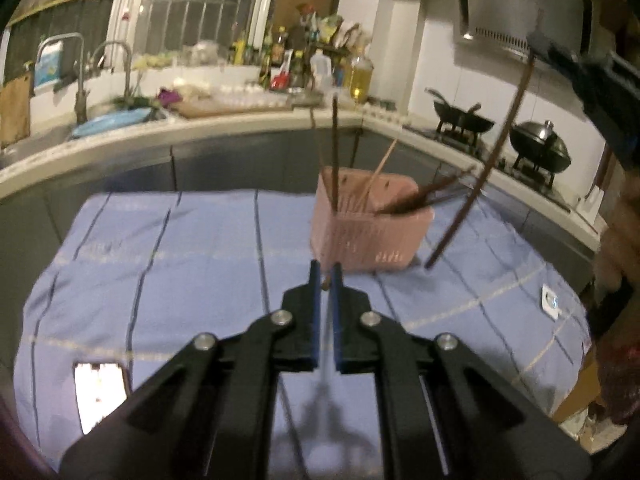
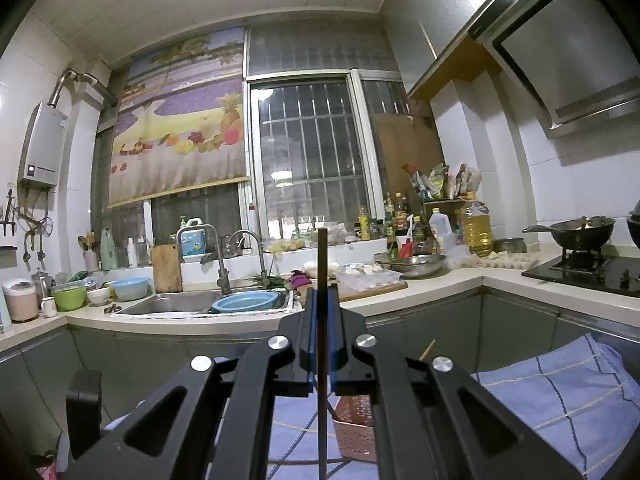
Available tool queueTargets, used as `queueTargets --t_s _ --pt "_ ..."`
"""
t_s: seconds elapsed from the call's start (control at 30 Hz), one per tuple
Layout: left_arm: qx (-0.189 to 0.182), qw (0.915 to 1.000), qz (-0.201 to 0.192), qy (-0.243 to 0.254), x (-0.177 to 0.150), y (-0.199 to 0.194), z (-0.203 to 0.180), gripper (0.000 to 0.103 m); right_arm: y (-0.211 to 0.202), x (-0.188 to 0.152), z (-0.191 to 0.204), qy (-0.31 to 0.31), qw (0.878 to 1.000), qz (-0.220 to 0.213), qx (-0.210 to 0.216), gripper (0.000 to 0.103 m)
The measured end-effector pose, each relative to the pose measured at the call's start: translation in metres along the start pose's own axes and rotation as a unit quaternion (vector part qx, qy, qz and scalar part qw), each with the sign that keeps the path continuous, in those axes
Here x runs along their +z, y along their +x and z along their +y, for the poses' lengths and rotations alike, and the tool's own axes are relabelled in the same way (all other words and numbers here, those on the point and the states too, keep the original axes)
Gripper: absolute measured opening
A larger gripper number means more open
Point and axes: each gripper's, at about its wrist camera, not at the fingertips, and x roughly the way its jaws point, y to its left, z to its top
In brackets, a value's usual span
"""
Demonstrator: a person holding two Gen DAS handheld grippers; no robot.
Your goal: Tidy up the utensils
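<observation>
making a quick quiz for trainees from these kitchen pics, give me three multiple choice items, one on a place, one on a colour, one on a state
1. Where does the utensil holder stand?
A. in the sink
B. on the blue checked cloth
C. on the stove

2. What colour is the utensil holder?
A. pink
B. green
C. black

3. How are the right tongs set?
A. wide open and empty
B. shut on a dark chopstick
C. shut on a spoon

Answers:
1. B, the left wrist view shows the holder resting on the cloth, apart from the counter.
2. A, its slotted walls are pink in both views.
3. B, in the right wrist view a thin dark stick runs upright between the closed blue pads.
</observation>
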Motion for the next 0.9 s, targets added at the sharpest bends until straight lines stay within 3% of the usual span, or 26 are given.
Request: queueTargets --t_s 0.27,0.57,0.9 --pt "-0.011 0.9994 -0.031 -0.009 0.05 0.018 -0.01 0.004 0.003 0.008 -0.017 0.004 1.0 0.0 -0.019 0.005" --pt "-0.019 0.9975 -0.067 0.008 0.12 0.011 -0.026 0.004 0.04 0.032 -0.041 0.034 0.999 0.009 -0.023 0.005" --pt "-0.029 0.9924 -0.117 0.024 0.201 0.011 -0.044 0.004 0.088 0.054 -0.053 0.017 0.998 -0.011 -0.051 0.005"
